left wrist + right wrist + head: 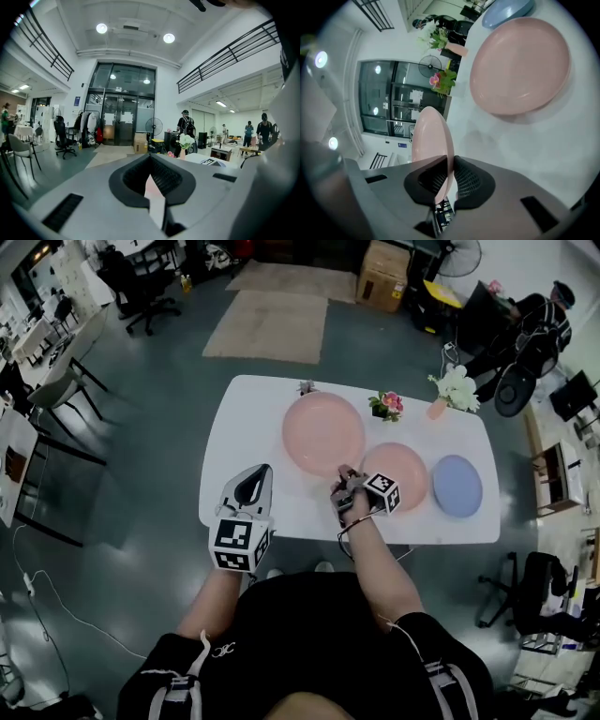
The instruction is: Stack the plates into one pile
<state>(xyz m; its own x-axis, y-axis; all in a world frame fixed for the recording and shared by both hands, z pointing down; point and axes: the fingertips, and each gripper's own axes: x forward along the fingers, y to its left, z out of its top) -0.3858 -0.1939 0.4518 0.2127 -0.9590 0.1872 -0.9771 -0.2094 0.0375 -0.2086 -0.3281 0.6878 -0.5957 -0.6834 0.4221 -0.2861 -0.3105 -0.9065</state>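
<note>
Three plates are on the white table [248,418]: a large pink plate [323,432], a smaller pink plate [405,465] and a blue plate [457,486] at the right. My right gripper [343,479] is shut on the large pink plate's near rim. In the right gripper view that plate [433,136] runs edge-on between the pads of the right gripper [449,174], tilted up off the table. The smaller pink plate [520,65] and the blue plate [506,9] lie beyond it. My left gripper [255,472] hovers over the table's near left part, jaws together and empty, as the left gripper [151,165] shows in its own view.
A small pot of pink flowers [386,406] and a vase of white flowers [457,388] stand near the table's far edge, with a small object [306,387] at the far middle. Chairs, a cardboard box [382,276], rugs and people surround the table.
</note>
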